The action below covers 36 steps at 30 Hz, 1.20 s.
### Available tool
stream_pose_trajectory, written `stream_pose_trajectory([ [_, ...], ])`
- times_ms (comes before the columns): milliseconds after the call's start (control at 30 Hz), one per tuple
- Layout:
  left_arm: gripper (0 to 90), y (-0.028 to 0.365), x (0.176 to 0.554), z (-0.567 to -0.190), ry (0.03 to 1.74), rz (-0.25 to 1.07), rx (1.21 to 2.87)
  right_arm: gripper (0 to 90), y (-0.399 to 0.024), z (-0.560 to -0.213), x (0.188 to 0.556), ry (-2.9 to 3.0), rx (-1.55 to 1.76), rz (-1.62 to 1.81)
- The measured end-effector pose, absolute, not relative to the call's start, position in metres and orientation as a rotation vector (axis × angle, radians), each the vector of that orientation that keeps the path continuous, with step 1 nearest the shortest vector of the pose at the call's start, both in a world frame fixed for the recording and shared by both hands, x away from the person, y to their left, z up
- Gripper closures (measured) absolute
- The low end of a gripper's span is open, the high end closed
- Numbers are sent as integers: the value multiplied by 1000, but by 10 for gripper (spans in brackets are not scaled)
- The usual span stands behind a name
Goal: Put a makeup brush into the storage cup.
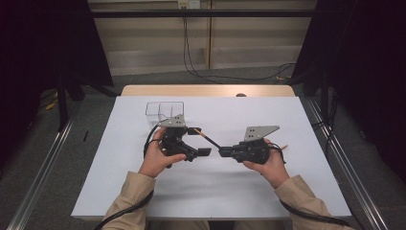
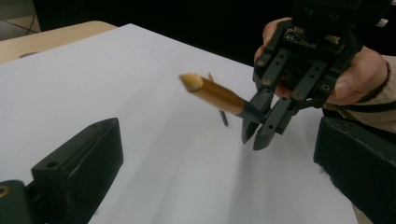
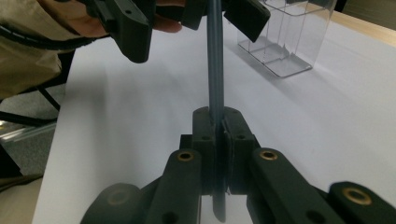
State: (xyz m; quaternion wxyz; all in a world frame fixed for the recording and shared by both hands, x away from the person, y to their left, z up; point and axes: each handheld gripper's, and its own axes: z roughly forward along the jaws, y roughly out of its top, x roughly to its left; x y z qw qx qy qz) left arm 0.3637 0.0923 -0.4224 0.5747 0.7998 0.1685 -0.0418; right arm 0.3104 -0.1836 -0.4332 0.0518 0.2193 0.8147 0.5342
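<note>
The right gripper (image 1: 223, 153) pinches a pen (image 1: 209, 139) by its dark end, holding it slanted above the white table (image 1: 287, 191). The left gripper (image 1: 197, 142) has its jaws spread around the pen. Farther back stands a clear box (image 1: 164, 110).

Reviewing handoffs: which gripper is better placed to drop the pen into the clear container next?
Probably left. The left gripper sits nearer the clear container, its jaws open around the pen. The right gripper is clamped on the pen's lower end, farther from the container.
</note>
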Motion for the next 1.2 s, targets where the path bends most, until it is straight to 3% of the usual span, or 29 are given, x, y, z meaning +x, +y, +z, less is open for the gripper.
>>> stream_pose_trajectory([
  [200,28,93,362,-418,380,-89,1853,852,-182,-435,309,2417,699,1687],
  [367,97,95,362,-418,373,-91,1813,852,-181,-437,309,2395,711,1699],
  [633,237,98,362,-417,374,-99,1767,852,-179,-438,309,2375,728,1706],
  [767,360,99,362,-418,364,-108,1747,851,-179,-439,309,2380,726,1692],
  [1067,522,101,361,-419,363,-99,1729,851,-180,-442,309,2375,740,1690],
  [1200,636,103,361,-419,391,-127,1718,851,-179,-443,309,2372,742,1692],
])
